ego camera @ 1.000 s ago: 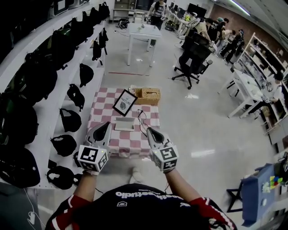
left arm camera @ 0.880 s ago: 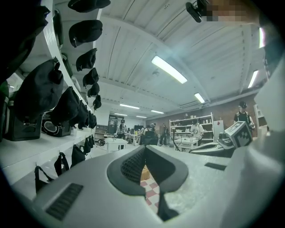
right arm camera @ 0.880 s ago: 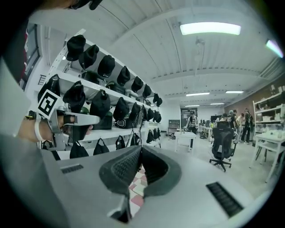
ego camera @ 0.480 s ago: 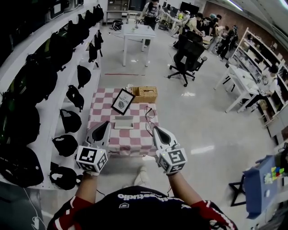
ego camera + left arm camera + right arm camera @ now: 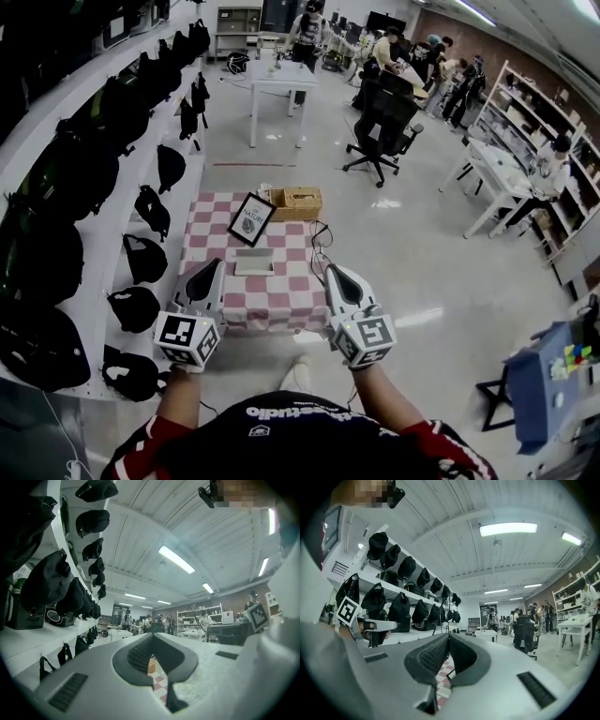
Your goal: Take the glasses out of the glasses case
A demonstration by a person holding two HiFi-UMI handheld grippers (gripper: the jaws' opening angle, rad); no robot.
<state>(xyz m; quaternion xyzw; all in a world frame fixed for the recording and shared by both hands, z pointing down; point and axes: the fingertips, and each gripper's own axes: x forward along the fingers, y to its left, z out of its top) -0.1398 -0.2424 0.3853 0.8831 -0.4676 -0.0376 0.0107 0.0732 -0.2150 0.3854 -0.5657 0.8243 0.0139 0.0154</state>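
Both my tongs are pressed together with nothing between them. The left tongs [image 5: 207,274] and the right tongs [image 5: 335,276] hang over the near edge of the desk [image 5: 211,246], one to each side, pointing level across it. The glasses case [image 5: 254,262] — a small grey box — lies on the checked cloth between them and a little beyond, touched by neither. Behind it a framed picture [image 5: 251,218] stands tilted, a wicker basket [image 5: 296,202] sits at the far edge, and a dark cable [image 5: 321,248] trails along the right side.
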